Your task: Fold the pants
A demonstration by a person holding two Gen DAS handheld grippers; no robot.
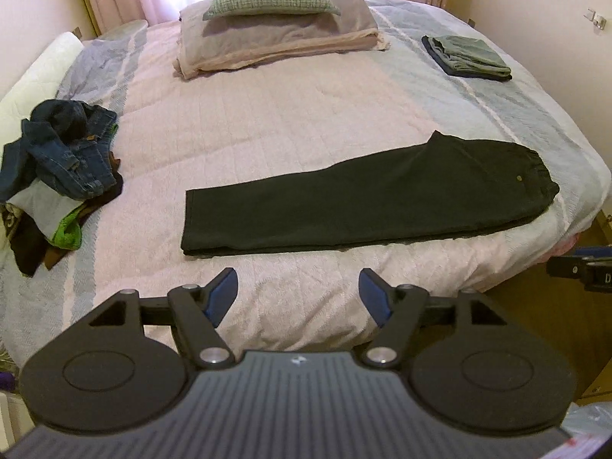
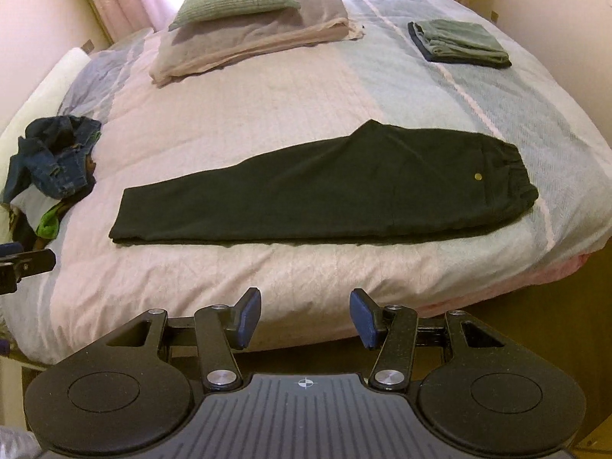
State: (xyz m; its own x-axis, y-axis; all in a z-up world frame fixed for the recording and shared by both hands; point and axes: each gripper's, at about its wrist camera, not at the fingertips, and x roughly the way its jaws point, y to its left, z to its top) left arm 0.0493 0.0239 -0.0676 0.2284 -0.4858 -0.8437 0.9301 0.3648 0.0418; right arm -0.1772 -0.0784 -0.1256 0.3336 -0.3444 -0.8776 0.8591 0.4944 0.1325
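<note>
The black pants [image 2: 325,187] lie flat on the bed [image 2: 267,95], near its front edge, already doubled leg over leg into one long strip. The waistband end points to the right side of the bed, the hems to the left. The cloth looks smooth, the edges fairly well matched.

Both tongs hang clear of the pants, above the front edge of the bed. The left tongs [image 1: 298,296] are spread, nothing between them; the right tongs [image 2: 306,315] are spread too, and empty.

As I judge it, the next fold is crosswise: hems carried over toward the waistband. To do it well, each pair of tongs should take one corner of the hem end, pinching both layers together so the lower leg does not lag behind. Lift just enough to clear the strip, carry the end across evenly, and set hem on waistband with the long edges in line. Uneven lifting would skew the fold.

Left of the pants, a heap of jeans [image 1: 65,145] and other unfolded clothes waits. Beyond the pants, at the far right, sits a small folded stack [image 1: 468,55], where these pants will likely go. Beyond the pants in the middle, pillows [image 1: 267,15] are piled at the head of the bed.
</note>
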